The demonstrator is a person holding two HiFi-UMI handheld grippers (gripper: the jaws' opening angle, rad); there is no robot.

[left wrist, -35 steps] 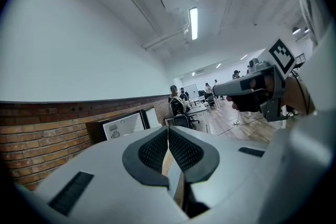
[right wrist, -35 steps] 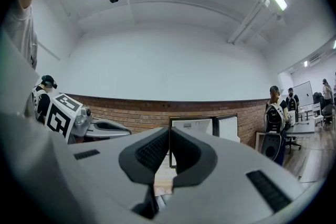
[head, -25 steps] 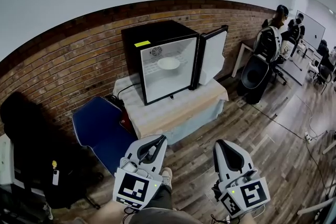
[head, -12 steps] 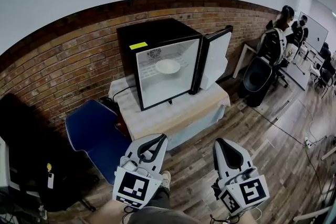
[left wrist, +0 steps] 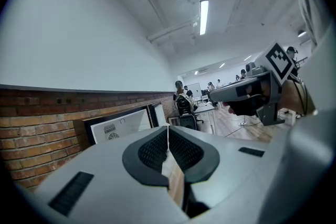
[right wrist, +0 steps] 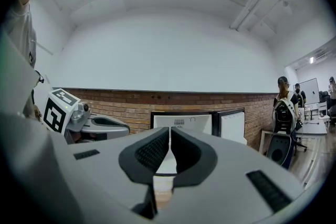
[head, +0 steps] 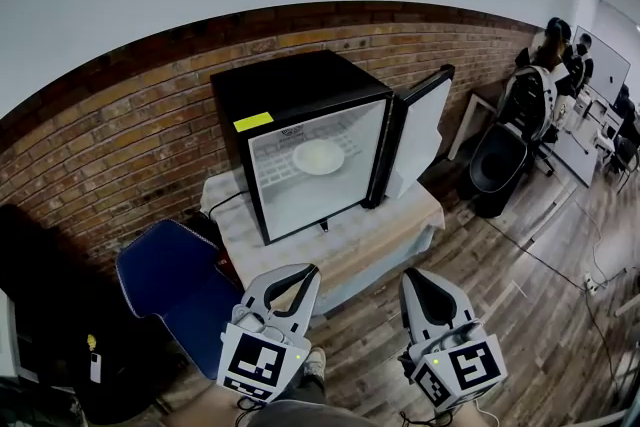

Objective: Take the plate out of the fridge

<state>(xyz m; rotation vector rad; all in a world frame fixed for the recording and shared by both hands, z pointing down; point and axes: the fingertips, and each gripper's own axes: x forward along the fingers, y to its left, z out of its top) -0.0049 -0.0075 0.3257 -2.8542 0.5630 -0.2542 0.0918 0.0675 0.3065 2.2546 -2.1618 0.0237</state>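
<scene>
Here, a round white plate (head: pixel 318 156) lies on a shelf (head: pixel 283 169) inside the small black fridge (head: pixel 290 90), near the middle of the head view. The fridge's door (head: pixel 420 133) stands open at its 3 o'clock. The fridge sits on a bench with a pale cloth (head: pixel 385 220). The left gripper (head: pixel 303 273) at 6 o'clock and the right gripper (head: pixel 413 280) at 5 o'clock are well apart from the fridge. Both have their jaws pressed together, with nothing between them.

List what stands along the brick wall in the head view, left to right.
blue chair → fridge → open fridge door → black office chair
</scene>
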